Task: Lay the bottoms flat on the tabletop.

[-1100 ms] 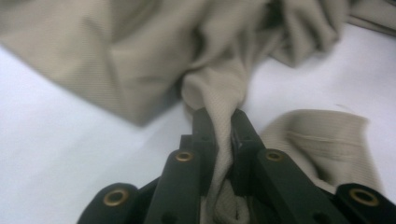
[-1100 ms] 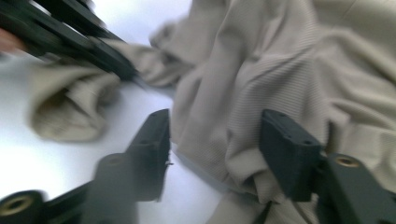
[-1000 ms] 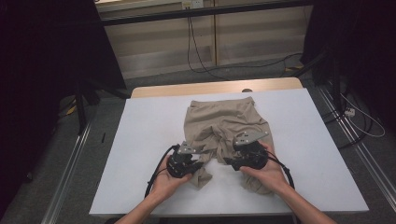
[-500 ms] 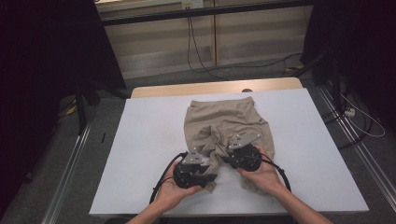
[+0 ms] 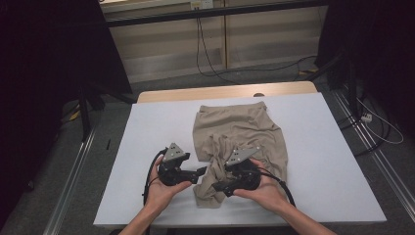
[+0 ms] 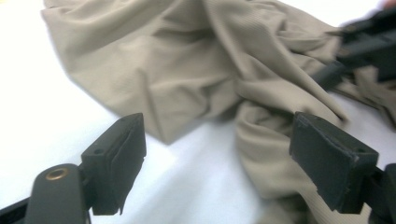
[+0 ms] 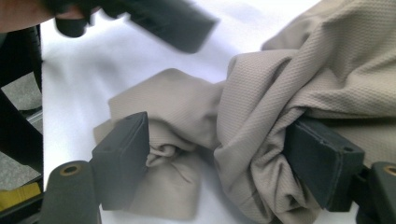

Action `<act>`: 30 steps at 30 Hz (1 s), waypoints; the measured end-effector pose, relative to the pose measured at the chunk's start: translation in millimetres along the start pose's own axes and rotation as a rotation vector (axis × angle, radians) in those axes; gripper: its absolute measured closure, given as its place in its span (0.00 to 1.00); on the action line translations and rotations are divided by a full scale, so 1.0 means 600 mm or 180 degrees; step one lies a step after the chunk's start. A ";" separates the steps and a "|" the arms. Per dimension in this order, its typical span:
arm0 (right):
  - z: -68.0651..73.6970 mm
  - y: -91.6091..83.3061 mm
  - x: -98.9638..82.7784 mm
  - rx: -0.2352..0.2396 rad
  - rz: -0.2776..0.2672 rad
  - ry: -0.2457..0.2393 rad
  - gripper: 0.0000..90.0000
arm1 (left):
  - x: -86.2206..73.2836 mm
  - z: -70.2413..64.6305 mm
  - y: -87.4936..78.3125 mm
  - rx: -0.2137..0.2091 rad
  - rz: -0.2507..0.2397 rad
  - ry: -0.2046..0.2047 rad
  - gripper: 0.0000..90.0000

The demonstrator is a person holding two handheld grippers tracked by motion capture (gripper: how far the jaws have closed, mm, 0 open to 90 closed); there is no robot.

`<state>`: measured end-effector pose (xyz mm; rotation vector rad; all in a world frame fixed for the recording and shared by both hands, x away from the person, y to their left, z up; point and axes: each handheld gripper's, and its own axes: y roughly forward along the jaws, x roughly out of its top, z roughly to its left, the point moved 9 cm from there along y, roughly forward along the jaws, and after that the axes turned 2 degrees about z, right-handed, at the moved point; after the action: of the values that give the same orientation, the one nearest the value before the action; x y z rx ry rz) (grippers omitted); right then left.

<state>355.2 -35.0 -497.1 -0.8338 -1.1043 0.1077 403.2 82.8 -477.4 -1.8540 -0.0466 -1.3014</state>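
Beige shorts (image 5: 237,142) are lying on the white desk (image 5: 147,132), waistband at the far side, legs bunched and crumpled toward the near edge.

Left hand (image 5: 164,188) is coming in from the bottom of the high view, cupping the left hand-held gripper (image 5: 201,171) from below and pointing it level, rightward at the crumpled leg fabric. Its jaws have just been opening and are standing wide; in the left gripper view the pads are showing bare, with desk surface and the edge of the cloth lying between them, untouched.

Right hand (image 5: 264,188) is resting on the near part of the shorts, holding the right hand-held gripper (image 5: 215,187) angled leftward and toward the near edge. Its jaws have also just been opening. In the right gripper view a thick bundle of folded cloth is sitting between the pads, pressing against the right pad and touching the left one; whether it is being squeezed or only resting there, cannot tell.

The two gripper tips are sitting close together over the bunched leg.

Open room: wide bare desk to the left of the shorts and to the right. A narrow strip is showing between the cloth and the near edge. A wooden strip (image 5: 225,92) is running along the far edge.
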 end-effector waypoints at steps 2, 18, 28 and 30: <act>0.009 0.011 -0.004 0.0000 0.0070 -0.0030 0.18 | -0.001 0.000 0.001 -0.0004 -0.0001 -0.0003 0.19; 0.009 0.029 -0.020 -0.0357 0.0245 -0.0500 0.84 | -0.006 -0.008 0.009 0.0020 0.0057 0.0099 0.19; 0.020 -0.023 -0.047 -0.0211 0.0233 -0.0437 0.85 | -0.011 -0.018 0.013 -0.0026 0.0124 0.0092 0.27; 0.025 -0.029 -0.053 -0.0190 0.0240 -0.0415 0.85 | -0.010 -0.022 0.015 -0.0009 0.0120 0.0103 0.30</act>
<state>322.3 -54.3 -507.0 -0.9325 -1.2032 0.1952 394.6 70.8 -486.0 -1.8273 0.0074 -1.3057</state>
